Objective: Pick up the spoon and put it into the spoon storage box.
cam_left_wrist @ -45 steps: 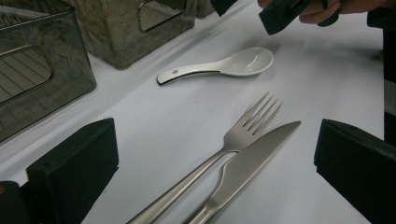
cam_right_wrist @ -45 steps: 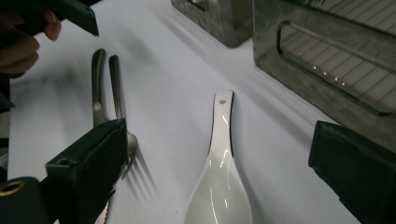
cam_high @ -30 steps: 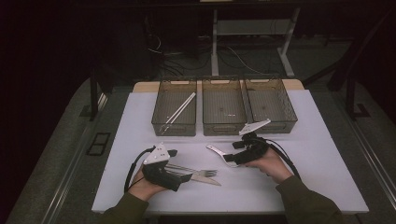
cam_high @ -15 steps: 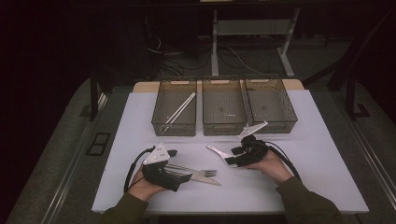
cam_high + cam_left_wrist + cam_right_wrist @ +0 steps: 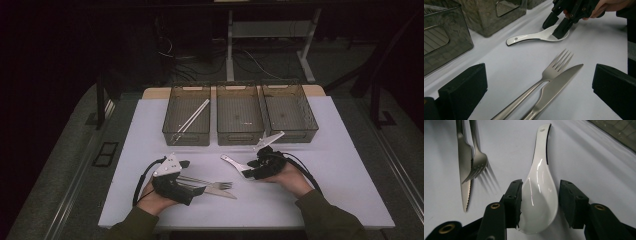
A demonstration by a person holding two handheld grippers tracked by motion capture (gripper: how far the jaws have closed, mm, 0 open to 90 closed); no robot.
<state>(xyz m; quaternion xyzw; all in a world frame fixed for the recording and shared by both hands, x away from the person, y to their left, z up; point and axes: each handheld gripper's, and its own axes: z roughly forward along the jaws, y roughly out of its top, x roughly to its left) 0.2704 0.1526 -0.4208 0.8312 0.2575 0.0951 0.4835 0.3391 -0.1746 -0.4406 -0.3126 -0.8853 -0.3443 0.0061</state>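
White table (image 5: 345, 165) in a dark room, three bins (image 5: 239, 112) at 12 o'clock; my right gripper (image 5: 540, 197) straddles the spoon (image 5: 540, 195), jaws apart; left gripper (image 5: 536, 92) wide open too.

Each forearm wears a dark olive-green long sleeve (image 5: 325, 220); the left black plastic hand-held gripper (image 5: 176, 186) carries a pale grey three-cornered plate (image 5: 168, 166) on top and trails a looping black cable (image 5: 142, 177); the right black hand-held gripper (image 5: 252, 169) bears a similar plate and cable; its linkage arms show round brass-coloured rivets (image 5: 495, 206); the jaw pads are square black blocks (image 5: 465, 86).
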